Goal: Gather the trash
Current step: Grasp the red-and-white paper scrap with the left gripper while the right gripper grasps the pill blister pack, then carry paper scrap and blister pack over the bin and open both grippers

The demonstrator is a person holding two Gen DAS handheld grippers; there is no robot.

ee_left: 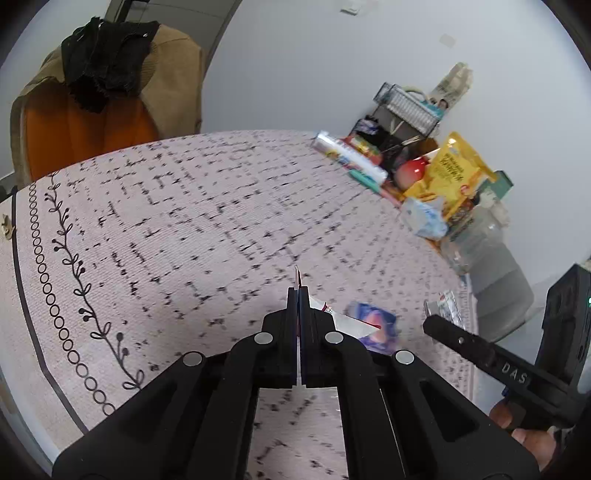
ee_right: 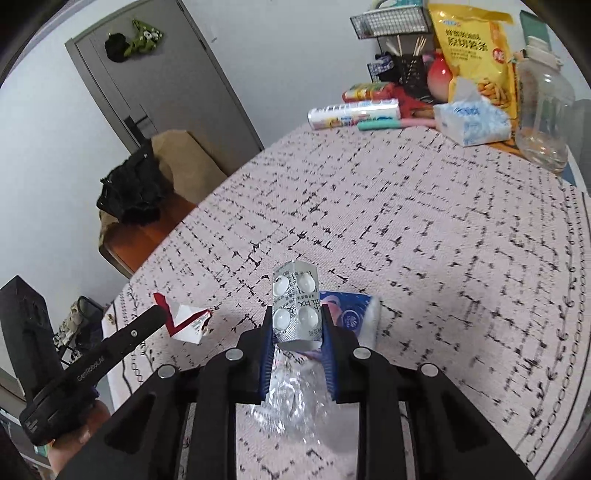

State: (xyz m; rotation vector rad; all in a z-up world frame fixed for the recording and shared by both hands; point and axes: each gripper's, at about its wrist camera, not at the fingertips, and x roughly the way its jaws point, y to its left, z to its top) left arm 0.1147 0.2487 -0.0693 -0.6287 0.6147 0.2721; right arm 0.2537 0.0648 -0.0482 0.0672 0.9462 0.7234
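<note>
My left gripper (ee_left: pixel 298 291) is shut on a torn red-and-white paper carton scrap (ee_left: pixel 352 324), held just above the patterned tablecloth (ee_left: pixel 184 221); the scrap (ee_right: pixel 188 321) also shows in the right wrist view. My right gripper (ee_right: pixel 297 314) is shut on a silver pill blister pack (ee_right: pixel 295 306), which also shows at the right of the left wrist view (ee_left: pixel 448 303). A blue tissue packet (ee_right: pixel 354 314) lies on the cloth just behind the blister pack, and it shows in the left wrist view (ee_left: pixel 376 325). A crumpled clear wrapper (ee_right: pixel 295 402) lies under the right gripper.
At the far corner stand a yellow snack bag (ee_right: pixel 474 48), a tissue pack (ee_right: pixel 472 122), a clear bottle (ee_right: pixel 543 107), a long tube (ee_right: pixel 354 112), a wire basket (ee_right: pixel 388 20). A chair with clothes (ee_left: pixel 99 96) stands beyond the table. A grey bin (ee_left: pixel 502 291) stands beside the table's edge.
</note>
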